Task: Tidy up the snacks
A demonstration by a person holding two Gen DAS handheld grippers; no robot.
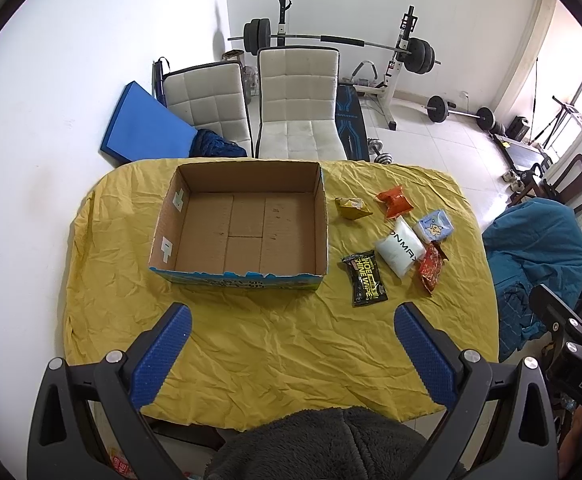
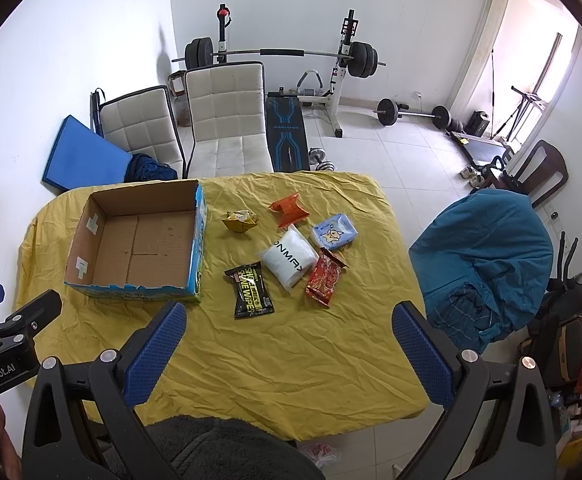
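An empty cardboard box (image 1: 163, 240) (image 2: 81, 240) with a blue printed outside sits on the yellow tablecloth (image 1: 291, 344) (image 2: 291, 340). To its right lie several packets: a black one (image 1: 365, 278) (image 2: 251, 290), a white one (image 1: 399, 250) (image 2: 289, 259), a red one (image 1: 431, 266) (image 2: 326, 278), a pale blue one (image 1: 434, 226) (image 2: 334, 232), an orange one (image 1: 395, 201) (image 2: 290, 208) and a yellow one (image 1: 351, 208) (image 2: 241, 220). My left gripper (image 1: 291, 354) hovers open above the near table edge. My right gripper (image 2: 289, 354) is open too, empty, nearer the packets.
Two cushioned chairs (image 1: 297, 104) stand behind the table, with a blue mat (image 1: 143, 124) against the wall and a weight bench with barbell (image 1: 395, 48) beyond. A chair draped in teal cloth (image 2: 487, 256) is at the right. Dark fleece (image 1: 323, 444) lies near me.
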